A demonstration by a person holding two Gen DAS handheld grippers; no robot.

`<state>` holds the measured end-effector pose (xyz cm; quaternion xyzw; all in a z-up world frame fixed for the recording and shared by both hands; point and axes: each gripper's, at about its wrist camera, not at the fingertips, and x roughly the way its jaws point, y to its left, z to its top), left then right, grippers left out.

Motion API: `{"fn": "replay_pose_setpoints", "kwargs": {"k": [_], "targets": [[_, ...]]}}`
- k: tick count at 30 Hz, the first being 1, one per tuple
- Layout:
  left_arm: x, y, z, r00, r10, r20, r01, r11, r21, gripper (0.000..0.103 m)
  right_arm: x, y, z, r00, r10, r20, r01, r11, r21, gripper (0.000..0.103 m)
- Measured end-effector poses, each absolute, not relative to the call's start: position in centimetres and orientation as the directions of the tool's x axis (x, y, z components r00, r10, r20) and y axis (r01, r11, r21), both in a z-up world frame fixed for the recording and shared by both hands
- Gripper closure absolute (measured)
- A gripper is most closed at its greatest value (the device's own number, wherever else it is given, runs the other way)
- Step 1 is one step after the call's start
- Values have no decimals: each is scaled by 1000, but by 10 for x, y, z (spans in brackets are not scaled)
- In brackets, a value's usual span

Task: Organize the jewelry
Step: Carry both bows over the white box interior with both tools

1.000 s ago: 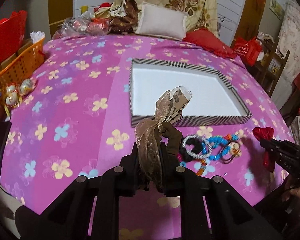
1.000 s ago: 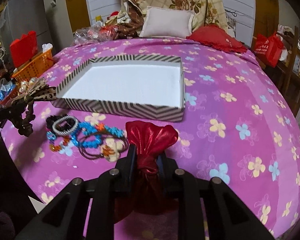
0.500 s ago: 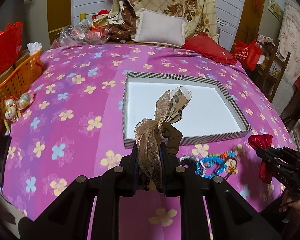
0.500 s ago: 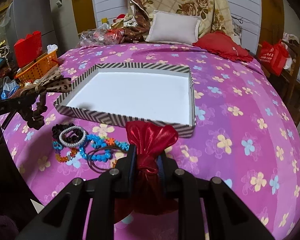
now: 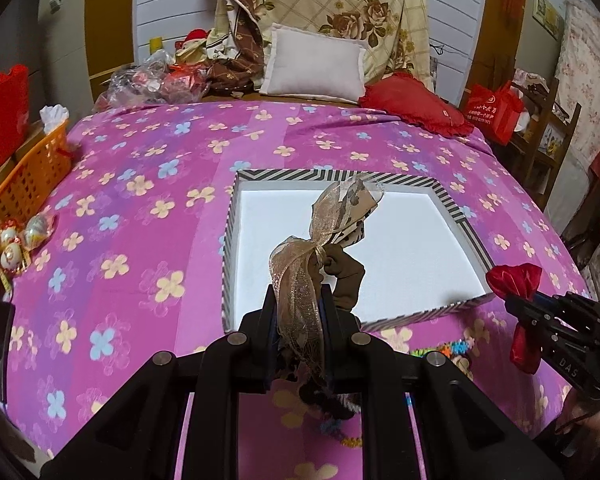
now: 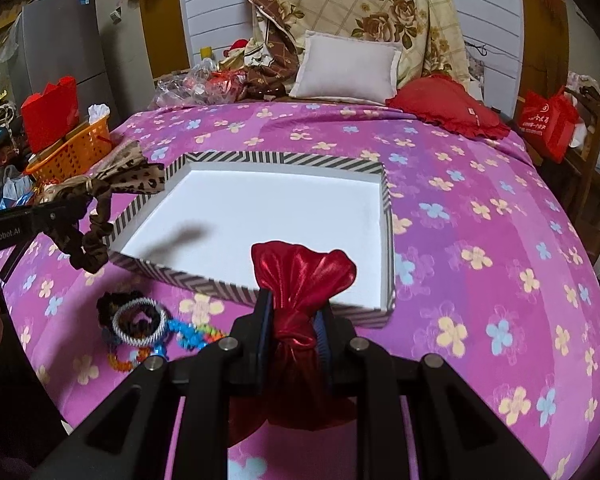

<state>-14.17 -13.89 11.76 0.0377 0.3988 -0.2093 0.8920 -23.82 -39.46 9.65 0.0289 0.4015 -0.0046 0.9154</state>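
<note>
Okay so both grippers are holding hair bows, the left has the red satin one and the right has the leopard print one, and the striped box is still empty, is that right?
Not quite: the bows are swapped. The left gripper holds the leopard print bow, and the right gripper holds the red satin bow, as each wrist view shows. The striped box is indeed empty.

Bed with pink floral cover [image 5: 148, 184]; white panelled wall [image 5: 172, 4] top centre; grey fridge [image 6: 56, 52] upper left; wooden shelf [image 5: 548, 136] far right.

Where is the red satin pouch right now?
The red satin pouch is clamped in the right gripper, raised at the striped tray's near right corner.
</note>
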Motion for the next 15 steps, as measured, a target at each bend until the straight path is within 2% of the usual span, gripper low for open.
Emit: {"fn": "replay_pose_setpoints", "kwargs": {"k": [15], "targets": [[-105, -161, 105, 567, -346, -747, 396, 910, -121, 103, -181, -400, 98, 675, 29, -738, 32, 997, 68, 82]]}}
